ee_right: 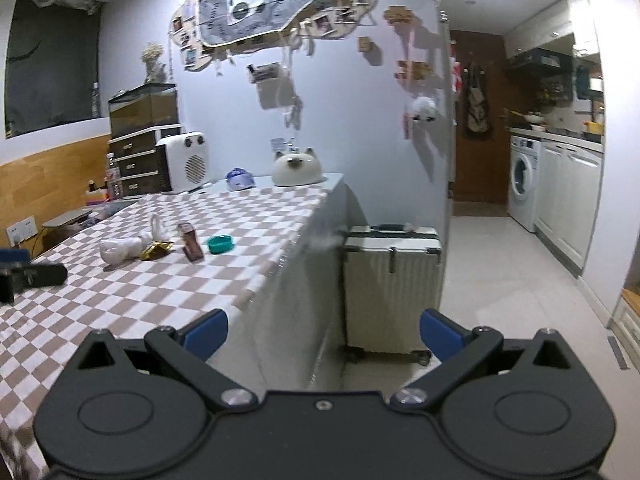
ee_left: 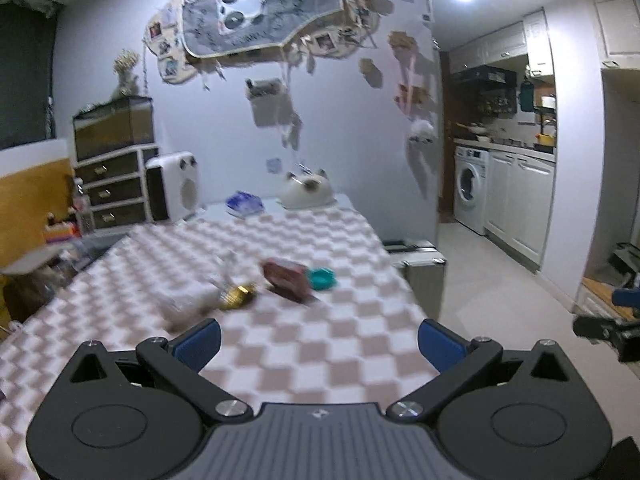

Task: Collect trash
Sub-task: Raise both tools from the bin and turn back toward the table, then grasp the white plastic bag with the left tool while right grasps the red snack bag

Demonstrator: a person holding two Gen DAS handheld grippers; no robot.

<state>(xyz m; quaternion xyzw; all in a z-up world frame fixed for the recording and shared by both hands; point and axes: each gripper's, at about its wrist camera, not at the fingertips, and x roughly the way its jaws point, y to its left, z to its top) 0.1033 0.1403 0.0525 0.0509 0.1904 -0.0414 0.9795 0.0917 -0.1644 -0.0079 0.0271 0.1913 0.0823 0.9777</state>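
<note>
Trash lies mid-table on a checked cloth: a crumpled white tissue [ee_right: 118, 250], a gold wrapper [ee_right: 157, 249], a brown packet [ee_right: 191, 242] and a teal lid-like dish [ee_right: 220, 244]. The left wrist view shows the same group blurred: tissue [ee_left: 188, 300], gold wrapper [ee_left: 238, 296], brown packet [ee_left: 288, 280], teal dish [ee_left: 322, 278]. My left gripper [ee_left: 319, 344] hovers open over the cloth, short of the trash. My right gripper [ee_right: 324, 334] is open beyond the table's right edge, above the floor. Both hold nothing.
A white cat-shaped pot [ee_right: 297, 168] and a blue bag [ee_right: 240, 179] sit at the table's far end. A white suitcase [ee_right: 390, 280] stands on the floor beside the table. A white heater [ee_right: 186, 166], drawers and a kitchen with a washing machine [ee_right: 522, 182] lie beyond.
</note>
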